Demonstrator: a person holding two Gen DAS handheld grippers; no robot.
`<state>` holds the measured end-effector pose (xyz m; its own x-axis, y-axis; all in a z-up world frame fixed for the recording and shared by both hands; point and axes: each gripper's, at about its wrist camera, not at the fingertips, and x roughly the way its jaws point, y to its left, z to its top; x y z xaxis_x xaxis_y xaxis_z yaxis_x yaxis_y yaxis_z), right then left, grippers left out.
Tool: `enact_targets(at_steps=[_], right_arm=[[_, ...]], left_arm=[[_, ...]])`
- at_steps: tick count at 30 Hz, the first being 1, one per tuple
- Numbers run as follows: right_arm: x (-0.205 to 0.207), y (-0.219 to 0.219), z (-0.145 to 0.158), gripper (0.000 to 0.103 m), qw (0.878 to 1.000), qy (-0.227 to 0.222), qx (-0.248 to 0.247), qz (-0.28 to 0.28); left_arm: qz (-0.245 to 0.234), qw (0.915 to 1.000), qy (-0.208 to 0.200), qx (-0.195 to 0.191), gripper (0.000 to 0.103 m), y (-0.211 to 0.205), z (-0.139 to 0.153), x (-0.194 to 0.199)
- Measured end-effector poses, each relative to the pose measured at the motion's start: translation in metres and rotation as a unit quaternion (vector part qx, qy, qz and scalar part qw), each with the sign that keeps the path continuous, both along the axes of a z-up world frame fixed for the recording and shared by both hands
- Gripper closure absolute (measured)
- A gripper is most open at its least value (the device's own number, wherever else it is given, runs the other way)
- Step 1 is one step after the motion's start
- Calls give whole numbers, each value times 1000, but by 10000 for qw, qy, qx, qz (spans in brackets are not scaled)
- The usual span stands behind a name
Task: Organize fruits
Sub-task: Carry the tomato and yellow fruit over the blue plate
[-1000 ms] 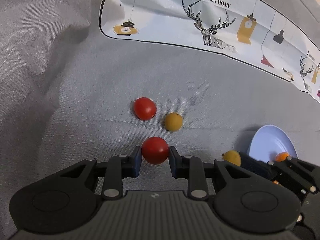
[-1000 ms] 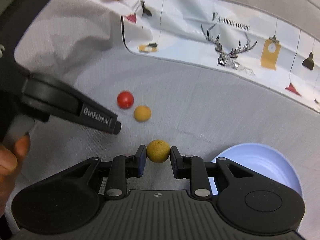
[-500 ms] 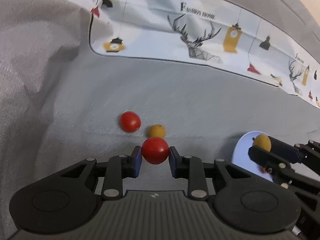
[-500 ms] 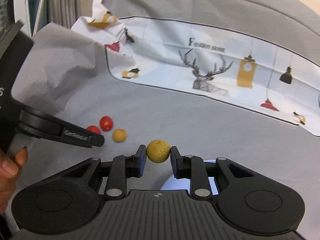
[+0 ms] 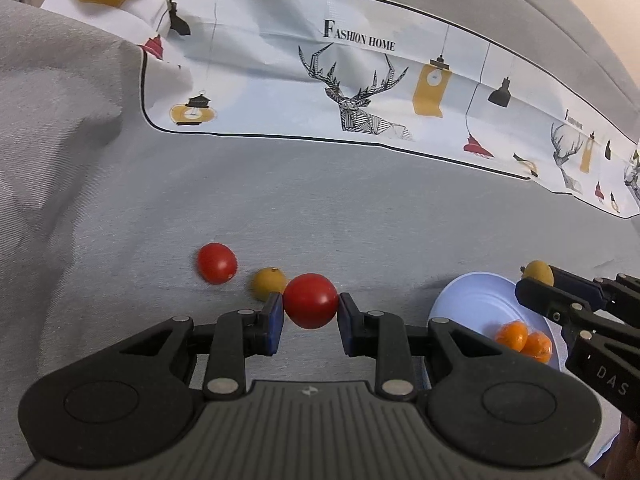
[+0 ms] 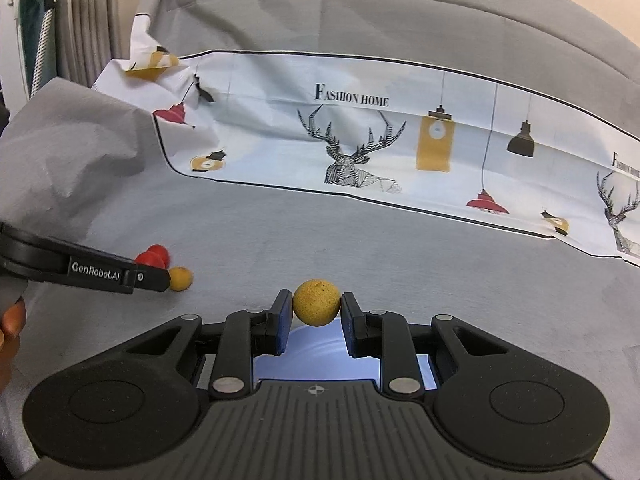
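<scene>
My left gripper (image 5: 311, 314) is shut on a red tomato (image 5: 311, 301), held just above the grey cloth. Behind it on the cloth lie a second red tomato (image 5: 217, 263) and a small yellow fruit (image 5: 269, 283). My right gripper (image 6: 316, 312) is shut on a rough yellow fruit (image 6: 316, 302) and hangs over a pale blue plate (image 6: 316, 356). In the left wrist view that plate (image 5: 472, 300) sits at the right with two orange fruits (image 5: 522, 340) in it, and the right gripper (image 5: 536, 280) reaches over its far rim. The left gripper's finger (image 6: 100, 274) shows in the right wrist view.
A white printed cloth with deer and lamps (image 5: 360, 92) lies across the back of the grey cover (image 5: 360, 220). The grey fabric rises in folds at the left (image 5: 60, 120). A hand (image 6: 10, 328) shows at the left edge of the right wrist view.
Both grippers have risen and tilted up with their fruits still held. The right gripper has carried the yellow fruit from the cloth to above the blue plate.
</scene>
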<state>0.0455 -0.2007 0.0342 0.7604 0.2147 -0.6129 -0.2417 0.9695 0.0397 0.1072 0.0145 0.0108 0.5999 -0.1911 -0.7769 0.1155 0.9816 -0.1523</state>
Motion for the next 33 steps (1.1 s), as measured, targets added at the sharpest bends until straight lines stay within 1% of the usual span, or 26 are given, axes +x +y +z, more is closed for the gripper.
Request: enact_targets(at_steps=[12,16,18,21,23,25,27,30,33], right_arm=[[1,-1,-2,76,10000,-2,6,-79],[3,-4,-3,76,9998,22,-73,-181],[5,-9,-4,76,9994,28,-77,-335],[8,-23,-5,76,9973,115,30,-722],[10,-32,-9,76,9954,200,95,-931],[11,-38,-12,76,9937,272,96,-1083],[12,-41,-14,76,9925,311,94,-1176],[13,-44,-16,76,9913,357,127,-1260],[14,-44,-17,76,9912,366,116,-1268]], left_arm=[[-114,9999,-115,-50,71,-4,0,-1],[-151,9998,-116,-85,71,-4,0,-1],[-232,9996,-118,-124,71,-6,0,-2],[-468,9986,-157,-205,71,-12,2,-4],[-695,9970,-242,-246,71,-19,4,-8],[-961,9945,-243,-346,71,-26,4,-11],[-1281,9908,-199,-386,71,-36,2,-15],[-1675,9853,-177,-294,71,-50,-1,-22],[-1905,9813,-167,-210,71,-59,-5,-28]])
